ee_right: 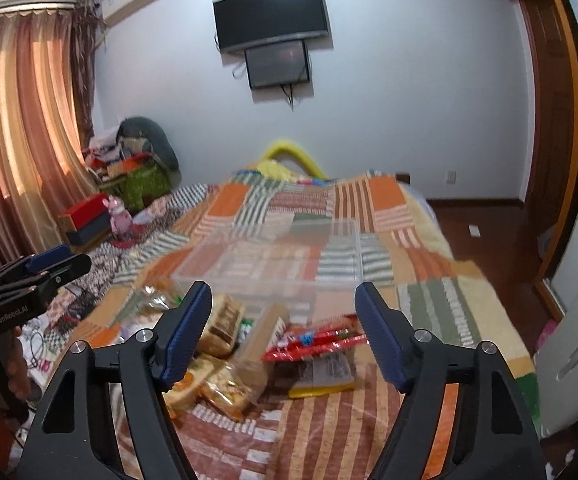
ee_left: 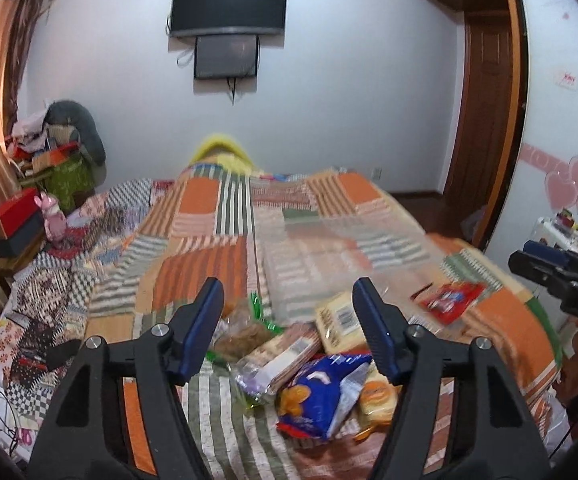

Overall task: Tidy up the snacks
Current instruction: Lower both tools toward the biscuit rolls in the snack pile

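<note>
Several snack packets lie in a pile on the patchwork bedspread (ee_left: 209, 216). In the left wrist view I see a blue packet (ee_left: 321, 392), a cream packet with a barcode (ee_left: 339, 320), a brown biscuit pack (ee_left: 289, 354) and a red packet (ee_left: 451, 298). A clear plastic box (ee_right: 273, 264) stands just beyond the pile. My left gripper (ee_left: 289, 320) is open and empty above the pile. My right gripper (ee_right: 283, 320) is open and empty above the red packet (ee_right: 317, 342) and a yellow-edged packet (ee_right: 325, 376). Each gripper shows in the other's view, the right one (ee_left: 557, 272) and the left one (ee_right: 37, 276).
The bed (ee_right: 429, 288) fills the middle. A cluttered side table with a red box (ee_left: 13, 212) and a pink toy (ee_left: 53, 216) stands at the left by curtains (ee_right: 21, 120). A TV (ee_left: 229, 4) hangs on the far wall. A wooden door (ee_left: 485, 120) and floor are at the right.
</note>
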`<state>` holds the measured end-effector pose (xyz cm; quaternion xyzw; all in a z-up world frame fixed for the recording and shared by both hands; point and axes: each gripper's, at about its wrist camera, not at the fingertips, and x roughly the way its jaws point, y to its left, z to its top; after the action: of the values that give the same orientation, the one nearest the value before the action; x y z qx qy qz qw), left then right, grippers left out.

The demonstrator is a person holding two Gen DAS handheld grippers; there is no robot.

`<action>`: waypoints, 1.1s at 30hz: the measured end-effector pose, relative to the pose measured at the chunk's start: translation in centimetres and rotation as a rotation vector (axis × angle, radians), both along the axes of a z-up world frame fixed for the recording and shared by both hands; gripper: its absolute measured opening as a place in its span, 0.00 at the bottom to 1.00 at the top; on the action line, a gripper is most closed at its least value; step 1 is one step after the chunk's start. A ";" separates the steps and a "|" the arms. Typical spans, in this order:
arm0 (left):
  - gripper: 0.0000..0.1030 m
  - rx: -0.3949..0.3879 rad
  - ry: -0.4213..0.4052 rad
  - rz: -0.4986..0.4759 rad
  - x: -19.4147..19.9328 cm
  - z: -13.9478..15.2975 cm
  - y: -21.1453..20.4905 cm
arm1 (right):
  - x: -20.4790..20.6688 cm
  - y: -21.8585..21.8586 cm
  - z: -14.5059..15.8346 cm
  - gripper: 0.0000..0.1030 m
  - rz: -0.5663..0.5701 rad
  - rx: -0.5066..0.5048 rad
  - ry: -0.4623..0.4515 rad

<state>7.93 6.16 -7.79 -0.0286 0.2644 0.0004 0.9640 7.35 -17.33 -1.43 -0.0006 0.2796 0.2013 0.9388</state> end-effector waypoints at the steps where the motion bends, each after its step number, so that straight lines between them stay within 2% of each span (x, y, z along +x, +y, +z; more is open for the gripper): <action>1: 0.65 -0.004 0.019 -0.004 0.4 -0.6 0.2 | 0.3 0.0 -0.4 0.70 0.000 -0.005 0.015; 13: 0.65 -0.052 0.242 -0.030 6.2 -7.5 2.4 | 4.1 -0.7 -5.0 0.71 -0.020 -0.026 0.192; 18: 0.65 -0.066 0.326 -0.057 7.7 -9.9 2.3 | 4.9 -0.9 -5.9 0.80 -0.023 -0.036 0.217; 27: 0.65 -0.083 0.352 -0.106 7.8 -10.5 1.7 | 6.4 0.0 -7.0 0.84 -0.017 -0.070 0.247; 33: 0.65 -0.050 0.352 -0.130 6.7 -10.2 1.3 | 6.4 -0.6 -7.2 0.83 -0.039 -0.060 0.266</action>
<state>14.58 7.44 -18.03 -0.0351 0.4304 -0.0633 0.8997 13.77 -17.98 -8.59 0.0036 0.4073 0.1728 0.8968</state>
